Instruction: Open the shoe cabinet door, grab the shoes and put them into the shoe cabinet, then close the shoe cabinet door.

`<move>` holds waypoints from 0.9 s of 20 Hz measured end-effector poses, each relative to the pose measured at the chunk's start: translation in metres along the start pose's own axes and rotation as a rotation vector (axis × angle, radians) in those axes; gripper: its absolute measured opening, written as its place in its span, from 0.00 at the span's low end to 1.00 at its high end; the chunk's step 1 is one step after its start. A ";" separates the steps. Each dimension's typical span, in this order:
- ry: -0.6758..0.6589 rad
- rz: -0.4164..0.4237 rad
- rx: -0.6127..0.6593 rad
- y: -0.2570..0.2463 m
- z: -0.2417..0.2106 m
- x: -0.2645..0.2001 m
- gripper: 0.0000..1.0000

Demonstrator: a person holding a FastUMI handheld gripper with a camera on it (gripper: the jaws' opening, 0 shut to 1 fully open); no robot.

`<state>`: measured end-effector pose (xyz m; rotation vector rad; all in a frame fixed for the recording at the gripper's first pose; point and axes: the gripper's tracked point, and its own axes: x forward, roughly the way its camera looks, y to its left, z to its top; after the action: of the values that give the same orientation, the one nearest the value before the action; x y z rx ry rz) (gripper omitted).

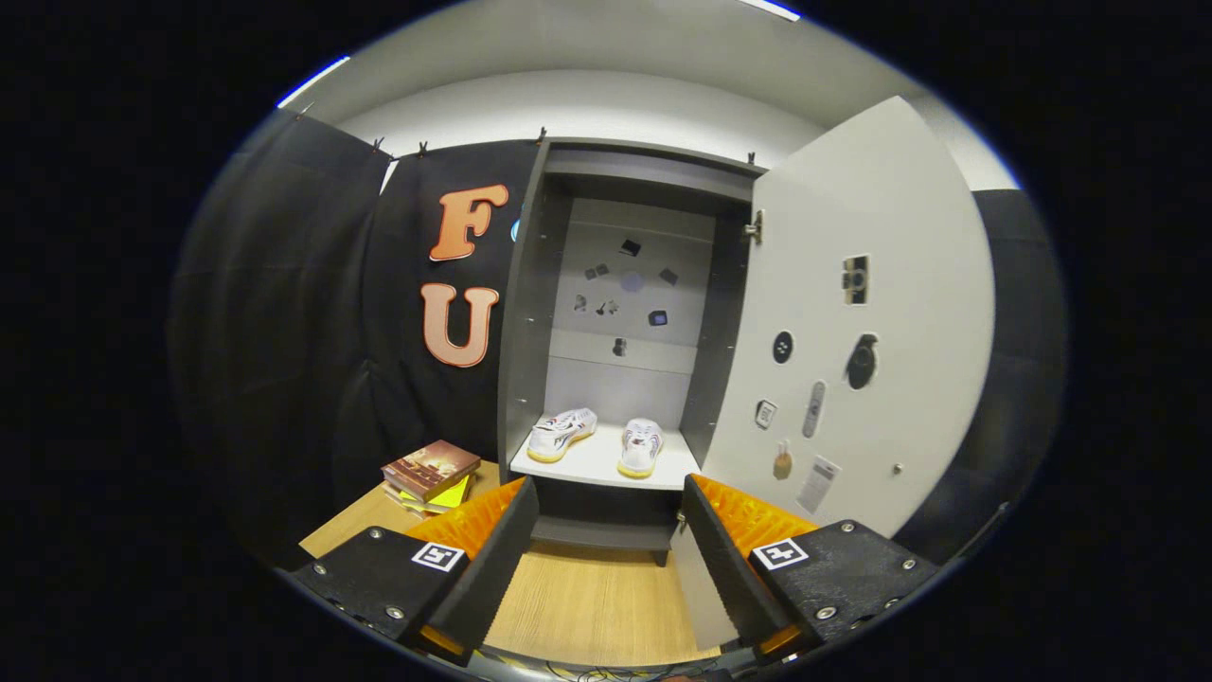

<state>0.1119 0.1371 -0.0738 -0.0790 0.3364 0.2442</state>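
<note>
The grey shoe cabinet (530, 313) stands beyond my fingers with its door (871, 322) swung wide open to the right. Two white shoes sit on its pale shelf (598, 464): the left shoe (561, 433) angled, the right shoe (640, 446) pointing toward me. My gripper (608, 516) is open, its fingers spread wide, with nothing between them. It hangs well back from the cabinet, roughly level with the shelf's front edge.
A stack of books (428, 474) lies on the wooden floor (592, 601) to the left of the cabinet. Small stickers dot the cabinet's back panel (630, 284) and the inside of the door. Black cloth walls close in on both sides.
</note>
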 end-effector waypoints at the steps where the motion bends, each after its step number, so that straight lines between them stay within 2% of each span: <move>1: 0.000 -0.027 0.004 -0.014 -0.002 -0.010 0.95; 6: 0.000 -0.152 0.014 -0.083 -0.015 -0.049 0.95; 12: -0.019 -0.272 0.066 -0.177 -0.021 -0.074 0.95; 15: -0.027 -0.284 0.090 -0.213 -0.022 -0.069 0.95; 18: -0.018 -0.252 0.125 -0.232 -0.025 -0.051 0.95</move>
<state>0.1151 -0.1015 -0.0713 0.0045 0.3192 -0.0262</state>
